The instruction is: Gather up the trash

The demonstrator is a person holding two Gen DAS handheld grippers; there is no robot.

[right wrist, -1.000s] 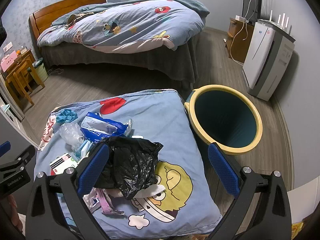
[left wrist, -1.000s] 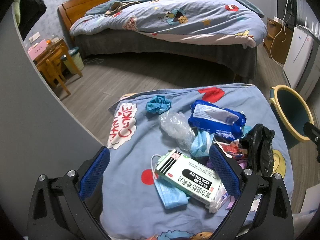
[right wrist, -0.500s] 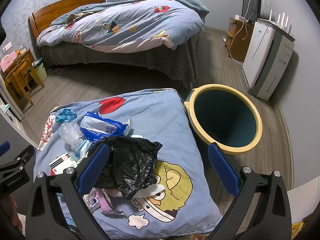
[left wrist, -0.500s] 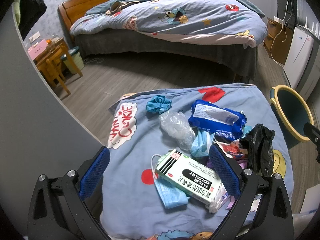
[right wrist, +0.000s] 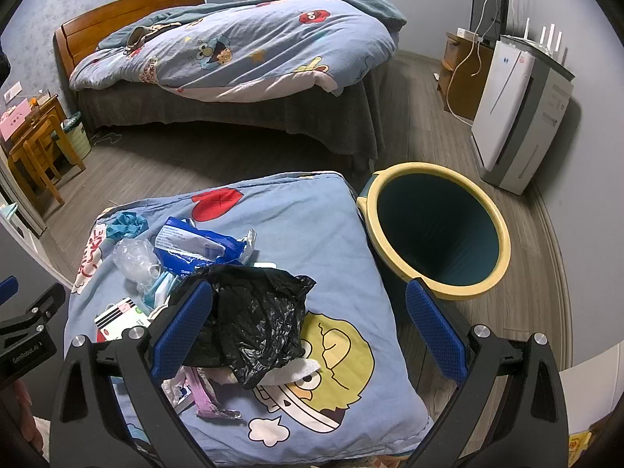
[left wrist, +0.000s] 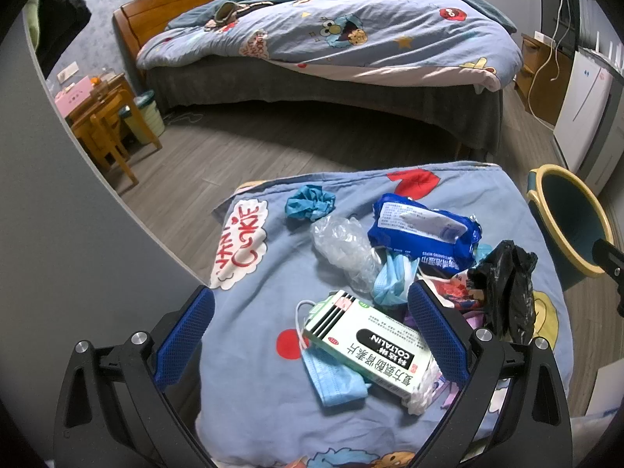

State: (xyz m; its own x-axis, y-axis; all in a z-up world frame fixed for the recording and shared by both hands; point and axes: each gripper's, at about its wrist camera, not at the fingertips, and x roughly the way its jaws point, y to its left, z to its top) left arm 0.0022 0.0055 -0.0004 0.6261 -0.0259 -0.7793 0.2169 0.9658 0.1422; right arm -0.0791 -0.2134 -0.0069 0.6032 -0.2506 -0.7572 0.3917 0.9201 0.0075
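Observation:
Trash lies on a blue cartoon-print cushion (left wrist: 241, 312): a white-green medicine box (left wrist: 370, 347) on a blue face mask (left wrist: 331, 378), a clear plastic bag (left wrist: 343, 249), a blue wipes pack (left wrist: 425, 230), a crumpled blue glove (left wrist: 308, 204), a black plastic bag (right wrist: 253, 319). My left gripper (left wrist: 312, 335) is open and empty, hovering over the medicine box. My right gripper (right wrist: 308, 331) is open and empty above the black bag. A yellow-rimmed teal bin (right wrist: 436, 234) stands right of the cushion.
A bed (right wrist: 234, 58) with a cartoon duvet fills the back. A white air purifier (right wrist: 518, 109) and a wooden cabinet (right wrist: 460, 66) stand at the right wall. A wooden chair (left wrist: 105, 132) and a small bin (left wrist: 150, 117) are at the left.

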